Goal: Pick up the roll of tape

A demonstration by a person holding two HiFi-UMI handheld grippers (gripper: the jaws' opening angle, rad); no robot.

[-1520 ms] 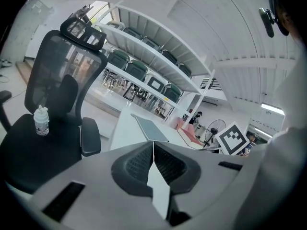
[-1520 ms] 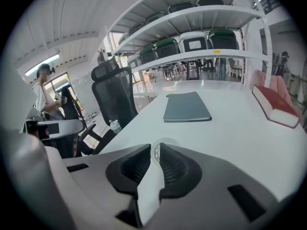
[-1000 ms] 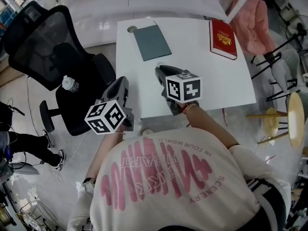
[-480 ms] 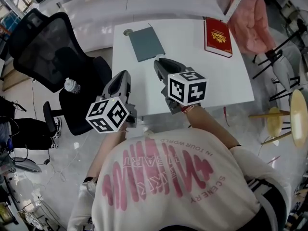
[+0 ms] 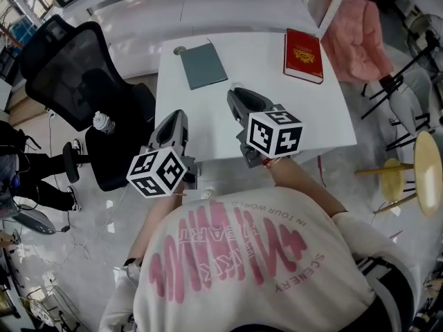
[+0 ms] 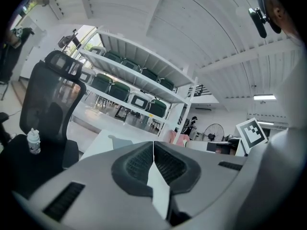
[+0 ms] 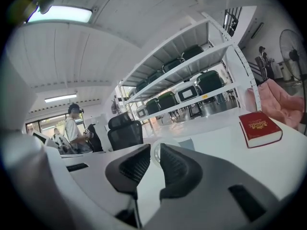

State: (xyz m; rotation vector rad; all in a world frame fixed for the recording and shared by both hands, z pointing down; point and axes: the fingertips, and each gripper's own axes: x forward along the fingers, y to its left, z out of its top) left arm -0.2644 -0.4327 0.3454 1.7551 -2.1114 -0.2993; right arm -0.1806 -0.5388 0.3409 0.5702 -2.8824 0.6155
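A pale, see-through roll of tape (image 7: 153, 145) sits between the tips of my right gripper (image 7: 156, 155), and the pads are closed on its sides. In the head view the right gripper (image 5: 239, 95) hangs above the middle of the white table (image 5: 325, 116), with the roll of tape (image 5: 234, 88) just showing at its tip. My left gripper (image 5: 176, 118) hovers over the table's left front edge. In the left gripper view its jaws (image 6: 153, 150) meet at the tips with nothing between them.
A grey notebook (image 5: 203, 66) lies at the table's far left and a red book (image 5: 303, 54) at the far right. A black office chair (image 5: 69, 68) with a water bottle (image 5: 102, 122) on its seat stands left. A wooden stool (image 5: 423, 175) stands right.
Both grippers have risen toward the head camera, away from the tabletop. The tape has stayed between the right jaws. The left jaws remain closed.
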